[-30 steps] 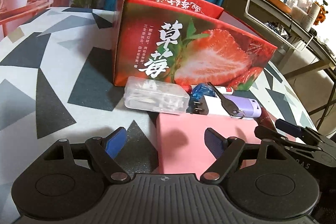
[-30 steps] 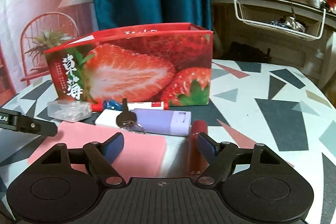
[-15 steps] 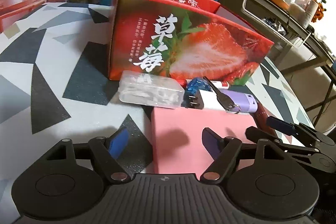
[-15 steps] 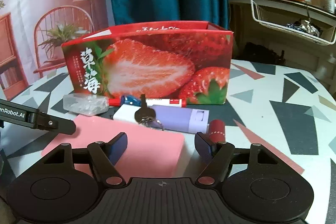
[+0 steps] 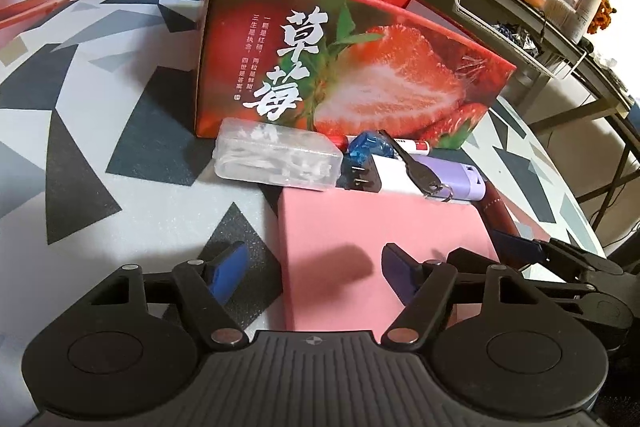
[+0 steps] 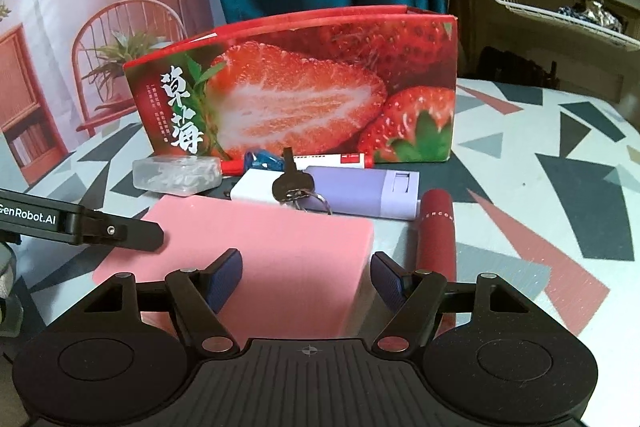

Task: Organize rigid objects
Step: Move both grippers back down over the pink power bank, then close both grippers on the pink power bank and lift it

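A: Patterned tabletop (image 5: 100, 131), grey and pink triangles, teal curtain behind. Strawberry box (image 5: 352, 67) stands open-topped at the far side; small goods line up along its near face.

B: What has changed?

A: Left gripper (image 5: 308, 267) is closing its jaws over the pink block (image 5: 360, 227); they stood wider a second ago. The left edge of the block lies between the pads, but the pads do not press it yet. Neither hand has shifted place, though the right view has tipped upward a little.

B: And the right gripper (image 6: 306, 277)?

A: Spread, straddling the block's right corner, empty. I judge both tongs are lining up on the block, likely the first piece bound for the box.

B: Anything around it?

A: Clear plastic case (image 5: 276, 159) far left. White plug adapter (image 6: 256, 187) and purple case (image 6: 360, 193) end to end just beyond the block, a key (image 6: 290, 183) lying across them. Red-capped marker (image 6: 320, 159) and a blue wrapped thing (image 6: 262, 159) sit against the box. A dark red tube (image 6: 436, 231) lies just beside the block's right edge, close to the right finger, so it may get nudged.
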`<act>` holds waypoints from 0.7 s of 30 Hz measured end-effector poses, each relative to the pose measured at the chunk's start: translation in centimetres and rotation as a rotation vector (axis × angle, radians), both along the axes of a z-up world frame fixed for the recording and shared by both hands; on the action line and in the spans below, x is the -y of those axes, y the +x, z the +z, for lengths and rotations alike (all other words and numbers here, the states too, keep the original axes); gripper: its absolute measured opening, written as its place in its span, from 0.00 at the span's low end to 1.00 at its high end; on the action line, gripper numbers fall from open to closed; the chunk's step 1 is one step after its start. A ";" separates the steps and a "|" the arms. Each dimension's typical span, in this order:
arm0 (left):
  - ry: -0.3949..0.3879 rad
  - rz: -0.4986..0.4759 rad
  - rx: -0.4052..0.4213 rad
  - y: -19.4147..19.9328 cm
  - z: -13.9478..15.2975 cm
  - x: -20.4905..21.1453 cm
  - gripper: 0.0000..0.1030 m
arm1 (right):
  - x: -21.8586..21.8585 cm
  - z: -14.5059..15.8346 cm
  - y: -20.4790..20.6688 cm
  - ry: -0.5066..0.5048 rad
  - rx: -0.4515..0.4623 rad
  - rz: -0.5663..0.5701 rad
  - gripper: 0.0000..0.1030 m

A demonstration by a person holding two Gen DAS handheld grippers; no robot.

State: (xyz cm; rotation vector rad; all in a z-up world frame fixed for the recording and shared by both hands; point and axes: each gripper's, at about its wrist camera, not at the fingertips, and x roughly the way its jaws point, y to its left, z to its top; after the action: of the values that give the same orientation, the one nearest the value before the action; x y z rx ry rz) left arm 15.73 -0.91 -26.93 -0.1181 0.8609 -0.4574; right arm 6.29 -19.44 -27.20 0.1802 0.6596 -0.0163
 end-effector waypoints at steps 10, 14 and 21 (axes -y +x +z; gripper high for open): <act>0.031 -0.029 0.031 -0.2 -0.2 0.7 0.68 | 0.4 -0.2 -0.1 0.058 -0.007 -0.001 0.68; 0.030 -0.031 0.038 -0.2 -0.3 0.8 0.68 | 0.4 -0.4 -0.2 0.061 -0.004 0.009 0.72; 0.031 -0.031 0.068 -0.1 -0.5 1.3 0.67 | 0.2 -0.4 -0.1 0.058 -0.007 0.019 0.75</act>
State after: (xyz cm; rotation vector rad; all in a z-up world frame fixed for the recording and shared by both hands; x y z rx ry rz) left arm 15.66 -2.19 -27.43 -0.0601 0.8034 -0.4739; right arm 6.20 -19.64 -27.62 0.2294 0.6691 0.0199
